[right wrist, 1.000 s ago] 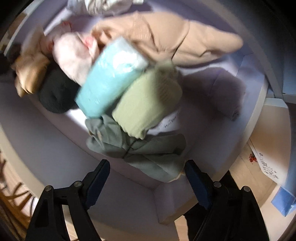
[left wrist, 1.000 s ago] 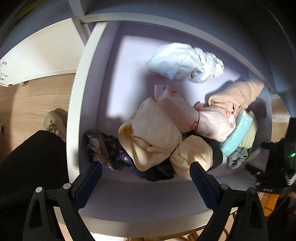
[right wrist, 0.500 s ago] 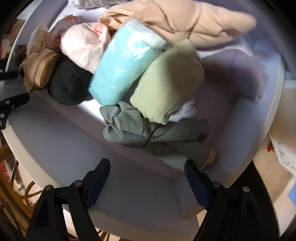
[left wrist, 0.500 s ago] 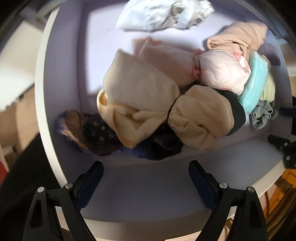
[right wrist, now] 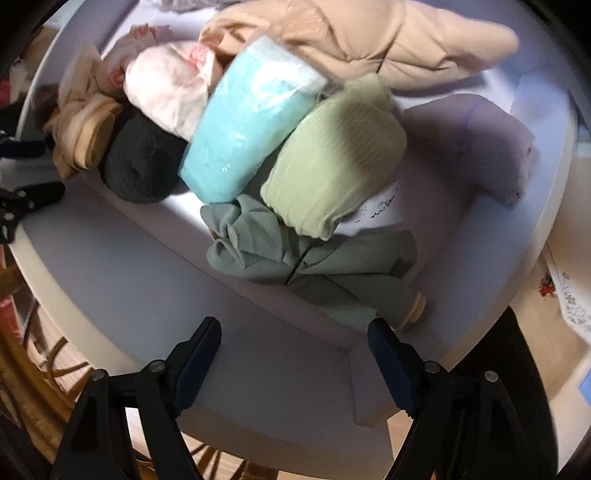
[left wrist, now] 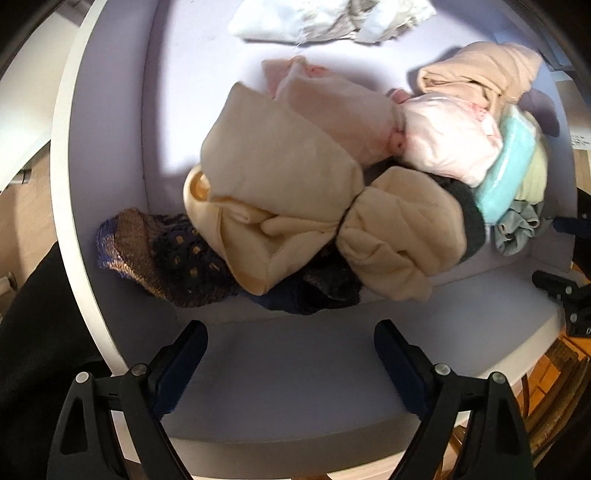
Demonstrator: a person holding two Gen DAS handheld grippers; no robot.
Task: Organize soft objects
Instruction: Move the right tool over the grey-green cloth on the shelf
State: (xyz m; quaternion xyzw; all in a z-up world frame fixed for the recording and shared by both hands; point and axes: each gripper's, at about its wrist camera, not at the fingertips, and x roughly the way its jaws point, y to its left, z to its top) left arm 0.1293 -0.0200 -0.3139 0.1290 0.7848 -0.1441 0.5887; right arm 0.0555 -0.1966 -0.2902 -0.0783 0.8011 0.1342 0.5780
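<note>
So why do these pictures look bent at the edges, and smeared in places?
Left wrist view: the fisheye lens bows the drawer rim; sunlight falls on the white cloth. Right wrist view: the turquoise roll and green roll look smeared, and the corners go black.

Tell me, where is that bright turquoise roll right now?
In the right camera's view the turquoise roll lies in the drawer, wedged between the pale pink bundle on its left and the light green roll on its right.
</note>
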